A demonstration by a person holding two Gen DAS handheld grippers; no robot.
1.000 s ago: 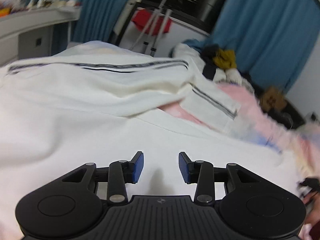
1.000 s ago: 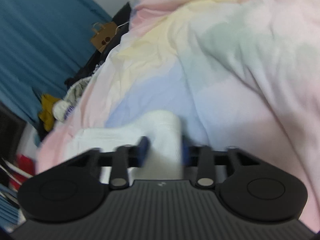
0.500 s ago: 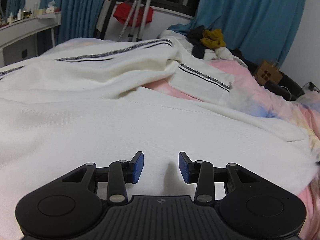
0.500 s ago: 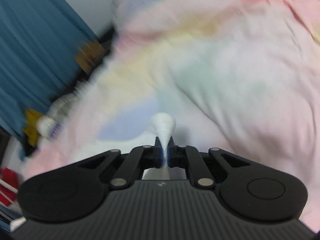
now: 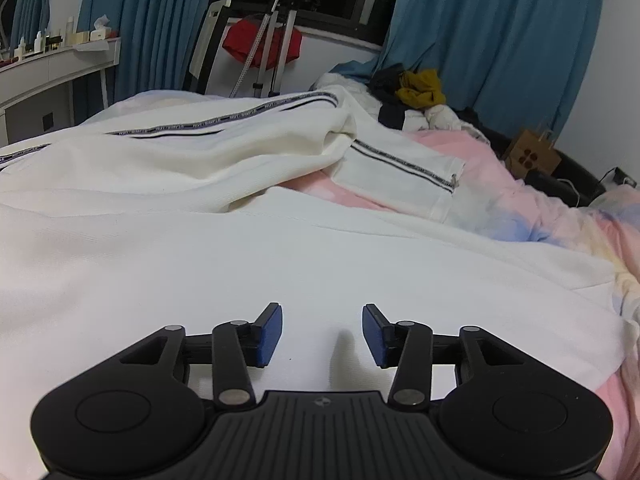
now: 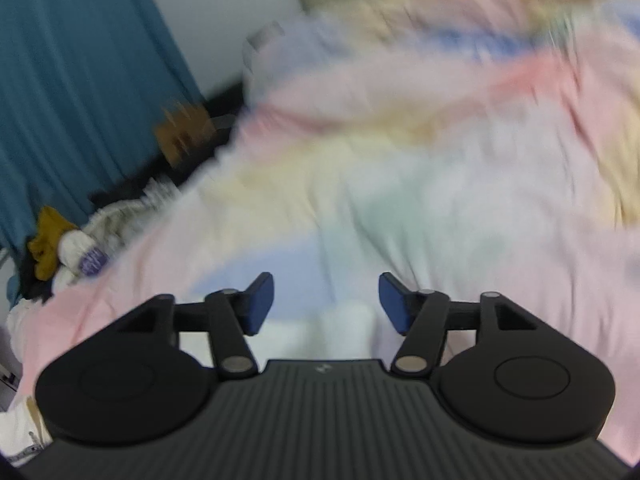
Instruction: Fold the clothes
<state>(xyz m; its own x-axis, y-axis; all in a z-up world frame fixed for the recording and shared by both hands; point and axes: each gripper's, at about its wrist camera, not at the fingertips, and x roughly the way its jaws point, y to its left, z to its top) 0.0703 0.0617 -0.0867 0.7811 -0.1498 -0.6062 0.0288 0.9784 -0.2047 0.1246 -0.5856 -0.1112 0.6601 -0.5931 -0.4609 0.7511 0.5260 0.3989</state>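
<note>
left gripper opening, nothing pinched, hovers low over the white garment spread across the bed, likely to pick a fold edge | right gripper opening at the bed's pastel side, white corner apparently loose below, view blurred

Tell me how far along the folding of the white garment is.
Early. Done: white garment lies spread on the pastel bedding. In hand: nothing; left gripper and right gripper are both opening, with only loose cloth below. Left: striped sleeve lies outward, no fold visible.
</note>
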